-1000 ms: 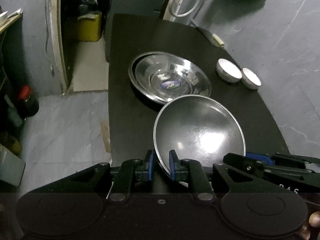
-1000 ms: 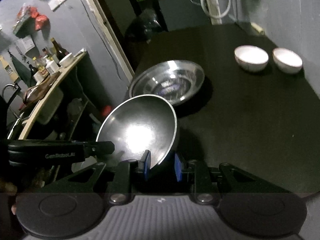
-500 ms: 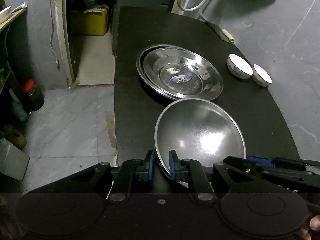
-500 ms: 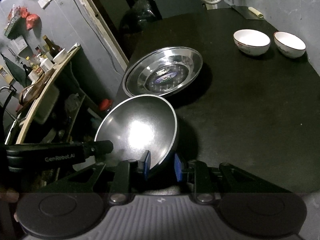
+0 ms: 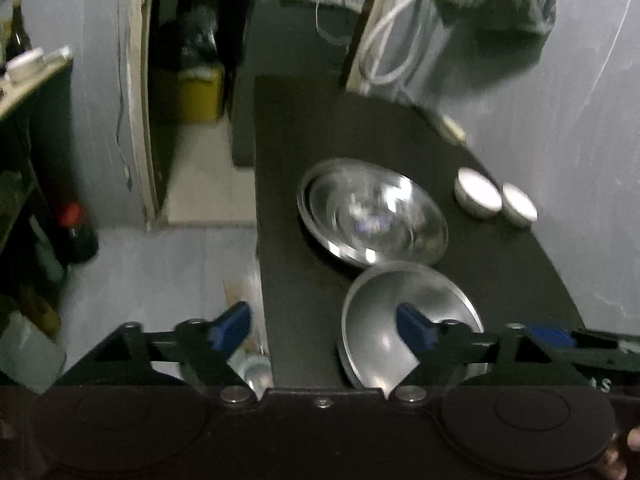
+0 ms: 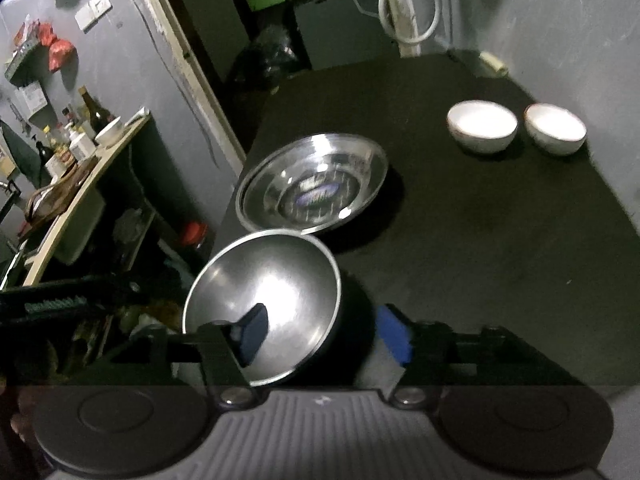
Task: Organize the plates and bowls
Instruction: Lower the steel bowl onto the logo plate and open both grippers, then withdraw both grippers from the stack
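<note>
— Right, which way does the steel bowl (image 6: pixel 276 292) face?

— Mouth up and tipped a little toward the cameras, so its polished inside shows. It is round, so no long axis to speak of. It sits at the near left corner of the black surface (image 6: pixel 480 248), just in front of the stacked steel plates (image 6: pixel 312 188), its rim close to theirs; whether they touch I cannot tell.

— And the plates?

— Lying flat, hollow side up, one nested in another in the left wrist view. Two white bowls (image 6: pixel 482 126) stand upright side by side, well apart from the steel pieces, toward the far right edge.

— Any writing?

— An oval blue sticker (image 6: pixel 318 196) sits in the middle of the top plate, but its print is too blurred to read. The lettering on the black arm at the left of the right wrist view is smeared too.

— The left hand-held gripper (image 5: pixel 324 326)?

— Its jaws have just been opening and stand spread wide. One blue pad (image 5: pixel 414 326) overlaps the bowl in the picture, the other hangs off the surface's edge; neither presses on the rim.

— The right hand-held gripper (image 6: pixel 324 334)?

— Also just been opening. Its jaws straddle the bowl's near rim, one blue pad (image 6: pixel 252 332) over the inside, one outside, with clear gaps on both sides. Nothing is pinched.
</note>
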`<state>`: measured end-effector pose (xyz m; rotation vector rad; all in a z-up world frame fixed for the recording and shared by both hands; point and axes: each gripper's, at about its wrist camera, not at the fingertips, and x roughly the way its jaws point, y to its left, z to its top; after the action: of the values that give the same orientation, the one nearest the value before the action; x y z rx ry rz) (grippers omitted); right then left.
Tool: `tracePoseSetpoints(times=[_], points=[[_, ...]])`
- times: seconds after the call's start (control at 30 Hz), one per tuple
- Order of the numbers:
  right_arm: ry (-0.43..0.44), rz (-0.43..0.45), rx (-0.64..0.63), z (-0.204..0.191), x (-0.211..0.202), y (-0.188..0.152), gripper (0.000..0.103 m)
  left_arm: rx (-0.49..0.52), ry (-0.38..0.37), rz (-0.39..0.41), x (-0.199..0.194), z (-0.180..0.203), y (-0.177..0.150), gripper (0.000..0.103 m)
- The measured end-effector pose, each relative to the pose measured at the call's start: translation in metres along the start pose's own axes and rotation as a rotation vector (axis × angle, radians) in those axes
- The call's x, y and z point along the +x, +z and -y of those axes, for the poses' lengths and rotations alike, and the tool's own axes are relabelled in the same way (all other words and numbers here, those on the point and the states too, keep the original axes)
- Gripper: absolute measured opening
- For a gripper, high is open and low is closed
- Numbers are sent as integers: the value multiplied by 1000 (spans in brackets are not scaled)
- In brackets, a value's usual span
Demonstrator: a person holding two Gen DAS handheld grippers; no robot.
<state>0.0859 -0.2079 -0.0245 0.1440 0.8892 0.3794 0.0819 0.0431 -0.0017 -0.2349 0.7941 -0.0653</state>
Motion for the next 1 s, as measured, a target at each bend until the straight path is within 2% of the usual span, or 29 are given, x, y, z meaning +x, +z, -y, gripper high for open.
tracePoseSetpoints(times=[0.07, 0.1, 0.2, 0.23, 0.33, 0.5, 0.73, 0.8, 0.9, 1.0], points=[[-12, 38, 0, 0, -8, 2, 79, 12, 2, 39, -4, 1, 8, 98], [-19, 58, 1, 1, -13, 3, 86, 19, 1, 55, -4, 2, 13, 101], [-50, 121, 7, 5, -25, 6, 102, 41, -10, 101, -6, 8, 24, 102], [-65, 141, 11, 7, -30, 7, 103, 45, -15, 109, -5, 10, 28, 102], [-118, 204, 27, 13, -42, 9, 103, 56, -25, 137, -2, 19, 36, 102], [-197, 302, 46, 25, -55, 7, 103, 132, -39, 249, -1, 38, 46, 102], [-256, 327, 97, 46, -55, 11, 103, 165, -88, 292, 12, 67, 67, 102], [-242, 314, 109, 52, -52, 15, 103, 181, -103, 300, 17, 75, 74, 102], [-150, 285, 188, 70, -53, 30, 103, 201, -121, 307, 26, 87, 86, 102], [-143, 311, 214, 84, -56, 51, 103, 195, -126, 313, 36, 94, 101, 102]])
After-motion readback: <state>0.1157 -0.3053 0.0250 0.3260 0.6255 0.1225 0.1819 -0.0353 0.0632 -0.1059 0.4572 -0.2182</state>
